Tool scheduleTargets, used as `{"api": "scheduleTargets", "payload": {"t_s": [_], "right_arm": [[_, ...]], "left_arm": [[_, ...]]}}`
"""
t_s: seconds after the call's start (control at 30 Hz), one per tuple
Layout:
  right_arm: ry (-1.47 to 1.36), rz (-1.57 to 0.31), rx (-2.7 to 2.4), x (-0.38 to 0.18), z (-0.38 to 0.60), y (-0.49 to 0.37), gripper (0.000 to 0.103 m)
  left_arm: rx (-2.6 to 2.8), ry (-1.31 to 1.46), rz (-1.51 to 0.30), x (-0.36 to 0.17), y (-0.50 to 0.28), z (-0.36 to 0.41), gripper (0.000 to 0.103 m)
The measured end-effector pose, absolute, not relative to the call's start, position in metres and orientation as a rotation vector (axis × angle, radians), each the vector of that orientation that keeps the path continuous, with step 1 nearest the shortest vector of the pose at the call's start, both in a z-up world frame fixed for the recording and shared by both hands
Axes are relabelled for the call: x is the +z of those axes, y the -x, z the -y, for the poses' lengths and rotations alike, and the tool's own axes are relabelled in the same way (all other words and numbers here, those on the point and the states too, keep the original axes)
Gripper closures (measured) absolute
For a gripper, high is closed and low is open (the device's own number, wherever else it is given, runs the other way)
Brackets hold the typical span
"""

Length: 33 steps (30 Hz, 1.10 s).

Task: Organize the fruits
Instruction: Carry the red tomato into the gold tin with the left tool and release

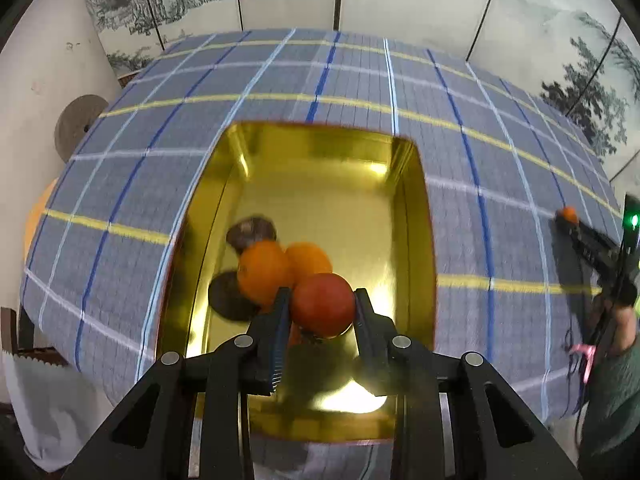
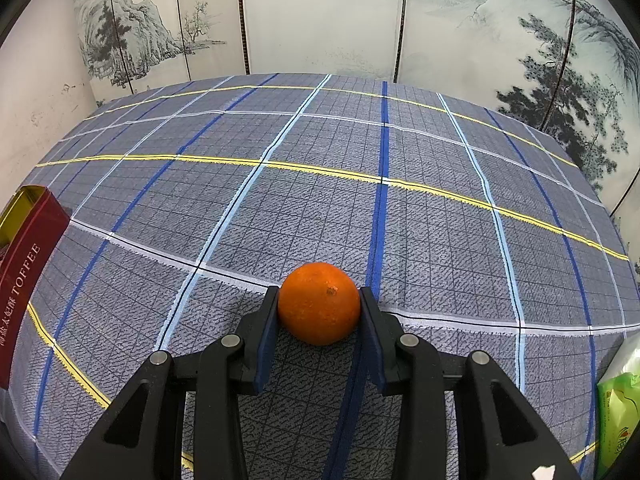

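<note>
In the left wrist view my left gripper is shut on a red-orange round fruit and holds it over the gold tin box. In the box lie two oranges and two dark brown fruits. In the right wrist view my right gripper is shut on an orange that rests on the blue plaid tablecloth. The right gripper with its orange also shows at the far right of the left wrist view.
The tin's red side marked TOFFEE shows at the left edge of the right wrist view. A green packet lies at the table's right edge. A painted folding screen stands behind the table.
</note>
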State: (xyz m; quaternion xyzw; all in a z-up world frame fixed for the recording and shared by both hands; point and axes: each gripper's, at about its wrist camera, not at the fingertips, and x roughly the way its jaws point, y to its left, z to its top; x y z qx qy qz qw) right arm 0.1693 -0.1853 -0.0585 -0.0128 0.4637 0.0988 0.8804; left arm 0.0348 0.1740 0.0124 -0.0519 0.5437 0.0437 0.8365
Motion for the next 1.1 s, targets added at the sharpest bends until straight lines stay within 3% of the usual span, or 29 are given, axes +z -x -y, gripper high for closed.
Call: {"api": "scheduleTargets", "payload": {"t_s": [1.1], "right_arm": [[0.029,-0.966,0.205,-0.059,0.184,-0.169,0.068]], "left_arm": [[0.108,0.048,-1.257,-0.038,-0.022,-0.173,0.071]]}}
